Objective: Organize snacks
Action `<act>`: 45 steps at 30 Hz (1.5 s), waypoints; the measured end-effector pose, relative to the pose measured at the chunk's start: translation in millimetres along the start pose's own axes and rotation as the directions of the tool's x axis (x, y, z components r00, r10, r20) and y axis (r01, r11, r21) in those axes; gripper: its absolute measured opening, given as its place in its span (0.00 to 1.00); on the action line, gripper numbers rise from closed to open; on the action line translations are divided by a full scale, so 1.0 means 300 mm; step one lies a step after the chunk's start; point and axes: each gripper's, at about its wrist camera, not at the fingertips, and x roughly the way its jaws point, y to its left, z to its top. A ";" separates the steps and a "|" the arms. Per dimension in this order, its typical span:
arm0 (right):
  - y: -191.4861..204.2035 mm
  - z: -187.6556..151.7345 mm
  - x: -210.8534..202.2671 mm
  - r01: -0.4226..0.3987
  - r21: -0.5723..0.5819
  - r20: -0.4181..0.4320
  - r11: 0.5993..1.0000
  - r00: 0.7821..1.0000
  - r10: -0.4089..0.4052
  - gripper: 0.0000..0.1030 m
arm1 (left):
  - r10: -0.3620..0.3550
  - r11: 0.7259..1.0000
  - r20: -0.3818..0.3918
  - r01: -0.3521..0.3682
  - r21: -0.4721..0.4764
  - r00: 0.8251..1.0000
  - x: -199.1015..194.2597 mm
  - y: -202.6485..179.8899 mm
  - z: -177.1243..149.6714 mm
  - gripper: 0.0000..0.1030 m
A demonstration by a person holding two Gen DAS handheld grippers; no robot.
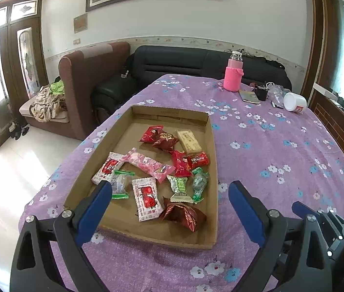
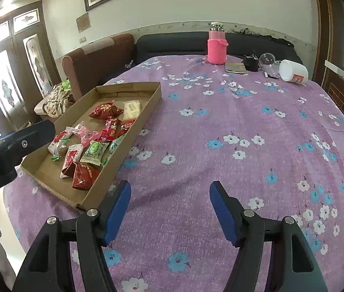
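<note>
Left wrist: left hand-held gripper [image 1: 169, 194] wide open, empty, above the tray [image 1: 145, 233] holding the snacks [image 1: 145, 199]. Right hand-held gripper [image 2: 170, 199] wide open, empty, over the worktop [image 2: 245, 126].

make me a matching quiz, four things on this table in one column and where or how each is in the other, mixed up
Things:
1. bottle
2. white jar
3. snacks
4. left gripper

States:
a. open, over the tray's near end
b. lying on its side
c. upright in a pink sleeve
d. loose in the cardboard tray

Pairs: 1-c, 2-b, 3-d, 4-a
</note>
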 end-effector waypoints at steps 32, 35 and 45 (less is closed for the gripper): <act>0.003 -0.031 -0.074 0.008 0.007 0.060 1.000 0.998 -0.008 0.69 | 0.231 0.973 0.413 -0.219 -0.078 0.881 -0.300 0.001 -0.048 1.00; 0.017 -0.036 -0.091 -0.005 -0.009 0.074 1.000 0.997 0.005 0.69 | 0.220 0.975 0.439 -0.185 -0.121 0.871 -0.331 0.026 -0.066 1.00; 0.083 -0.056 -0.103 -0.014 -0.090 0.077 0.996 0.997 0.021 0.69 | 0.176 0.981 0.189 -0.157 -0.113 0.966 -0.211 0.052 -0.053 1.00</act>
